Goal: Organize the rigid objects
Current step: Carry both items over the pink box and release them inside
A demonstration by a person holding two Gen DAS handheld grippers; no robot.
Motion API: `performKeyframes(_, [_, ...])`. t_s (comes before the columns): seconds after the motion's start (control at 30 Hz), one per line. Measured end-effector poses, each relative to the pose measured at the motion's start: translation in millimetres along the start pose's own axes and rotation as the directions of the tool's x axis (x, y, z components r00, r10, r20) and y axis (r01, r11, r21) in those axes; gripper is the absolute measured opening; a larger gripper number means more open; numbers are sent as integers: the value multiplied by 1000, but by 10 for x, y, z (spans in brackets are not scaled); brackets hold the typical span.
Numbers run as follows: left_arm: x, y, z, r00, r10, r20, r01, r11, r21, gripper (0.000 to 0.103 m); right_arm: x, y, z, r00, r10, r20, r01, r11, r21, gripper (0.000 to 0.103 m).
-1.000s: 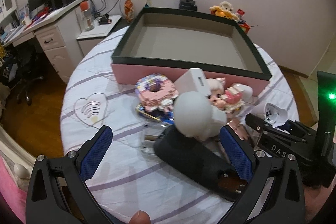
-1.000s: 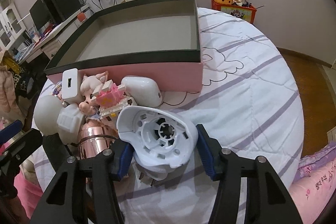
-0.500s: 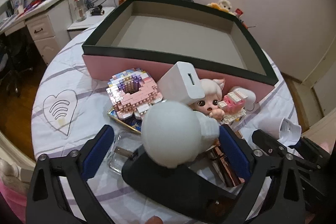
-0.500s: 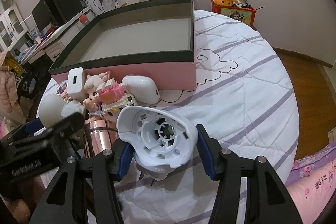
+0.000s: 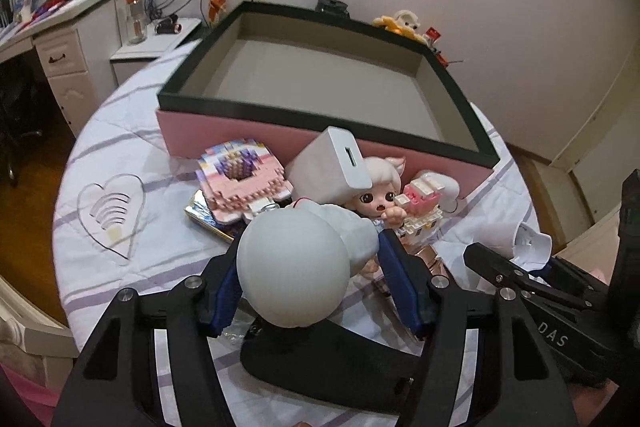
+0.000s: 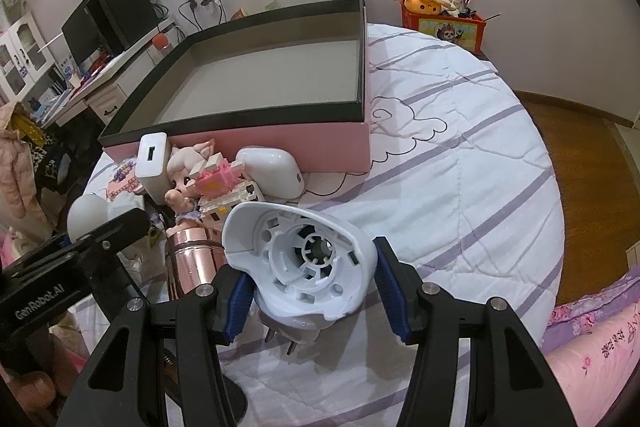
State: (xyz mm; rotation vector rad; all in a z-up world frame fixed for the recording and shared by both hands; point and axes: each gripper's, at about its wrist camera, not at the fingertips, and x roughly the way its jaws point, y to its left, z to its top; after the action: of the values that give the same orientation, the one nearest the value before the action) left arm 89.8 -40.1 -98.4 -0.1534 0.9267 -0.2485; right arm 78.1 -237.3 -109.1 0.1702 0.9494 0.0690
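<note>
My left gripper (image 5: 316,287) is shut on a white round bulb-shaped lamp (image 5: 294,271) that stands on a black base (image 5: 332,367). My right gripper (image 6: 312,291) is shut on a white plastic plug housing (image 6: 304,263) with metal prongs below. An empty pink box with a dark rim (image 5: 320,115) stands behind, also in the right wrist view (image 6: 256,143). In front of it lie a white charger cube (image 5: 332,167), a doll figure (image 5: 380,199), a pink block model (image 5: 240,183) and a white mouse-like case (image 6: 272,175).
A rose-gold metal cylinder (image 6: 192,263) lies beside my right gripper. The round bed has a white quilt with purple stripes (image 6: 460,187). A desk with monitors (image 5: 72,7) stands at the left. A red toy bin (image 6: 444,23) stands behind the bed.
My left gripper moved forward over the lamp and closed on its bulb. My right gripper has kept hold of the plug housing and barely moved.
</note>
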Motion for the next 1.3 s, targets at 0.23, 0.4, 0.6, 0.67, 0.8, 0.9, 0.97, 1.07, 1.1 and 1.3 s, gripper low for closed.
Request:
performKeyframes(0.23, [-243, 74, 80, 999, -3, 41, 3, 1000, -3, 64, -111, 48, 32, 1000, 10, 20, -10, 1000, -8, 56])
performKeyframes(0.4, [-396, 97, 180, 997, 3, 71, -3, 1000, 5, 64, -217, 92, 66, 999, 23, 38, -23, 1000, -17, 56])
performKeyframes(0.6, [-537, 51, 420, 994, 11, 110, -15, 999, 38, 64, -322, 185, 266, 997, 42, 70, -38, 998, -51, 56])
performKeyframes(0.67, [-552, 40, 550, 992, 21, 124, -27, 998, 49, 64, -351, 244, 403, 995, 53, 83, -47, 997, -68, 56])
performKeyframes(0.8, [-525, 27, 839, 989, 42, 143, -53, 996, 72, 64, -365, 351, 701, 992, 65, 110, -54, 994, -98, 56])
performKeyframes(0.9, [-407, 24, 1083, 989, 50, 139, -63, 995, 84, 64, -294, 412, 978, 990, 67, 120, -54, 993, -108, 56])
performKeyframes(0.97, [-279, 37, 1246, 989, 64, 134, -76, 993, 91, 64, -191, 457, 1188, 991, 59, 120, -45, 992, -119, 56])
performKeyframes(1.07, [-15, 55, 1493, 990, 84, 111, -95, 990, 104, 64, 10, 509, 1440, 993, 52, 104, -39, 992, -122, 56])
performKeyframes(1.1, [100, 70, 1581, 992, 87, 96, -97, 990, 105, 64, 105, 517, 1529, 994, 48, 96, -36, 992, -121, 56])
performKeyframes(1.3, [742, 126, 1963, 993, 113, 19, -114, 985, 126, 64, 669, 483, 1927, 999, 35, 17, -34, 995, -98, 56])
